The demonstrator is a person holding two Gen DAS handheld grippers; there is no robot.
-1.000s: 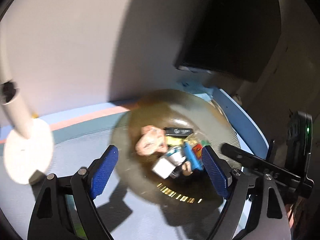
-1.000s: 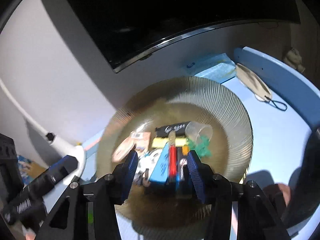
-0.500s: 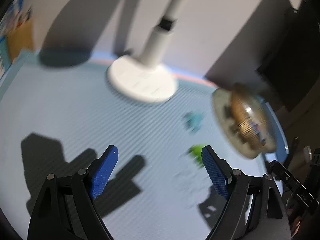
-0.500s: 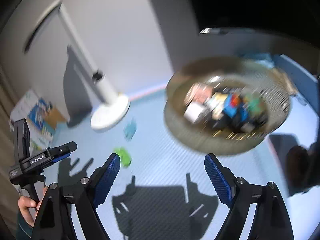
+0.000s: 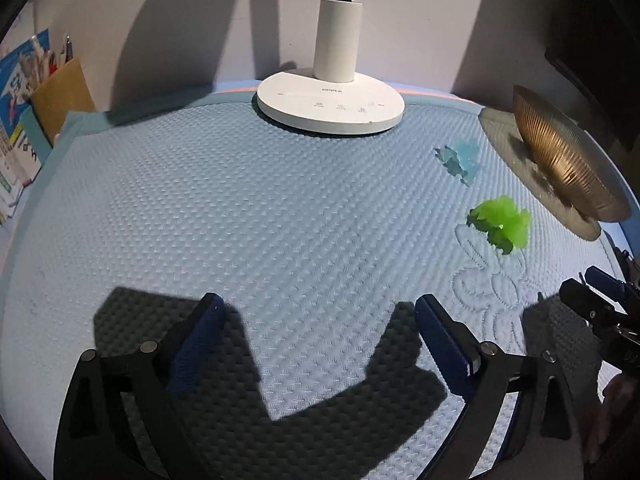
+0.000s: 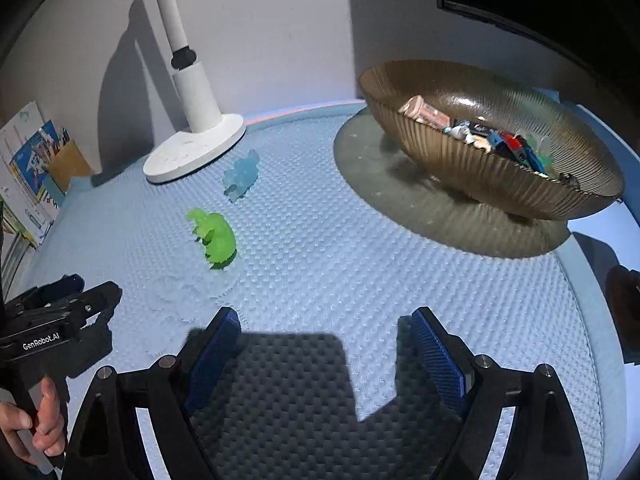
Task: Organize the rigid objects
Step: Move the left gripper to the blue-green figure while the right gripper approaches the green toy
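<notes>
A green toy animal [image 6: 215, 237] and a pale blue toy animal [image 6: 241, 176] lie on the blue textured mat, left of a ribbed bronze glass bowl [image 6: 480, 168] that holds several small objects. In the left wrist view the green toy [image 5: 500, 226], the blue toy [image 5: 458, 159] and the bowl [image 5: 560, 160] are at the right. My left gripper [image 5: 320, 332] is open and empty over bare mat. My right gripper [image 6: 326, 344] is open and empty, nearer than the toys. The left gripper also shows at the left edge of the right wrist view [image 6: 60, 312].
A white desk lamp base [image 5: 330, 102] stands at the back of the mat against the wall. Books and a cardboard holder [image 5: 40, 92] stand at the far left. A dark monitor [image 6: 540, 0] hangs behind the bowl.
Both grippers have drawn back from over the bowl and swung left over the mat. The right gripper, shut on items over the bowl a second ago, is now open and empty.
</notes>
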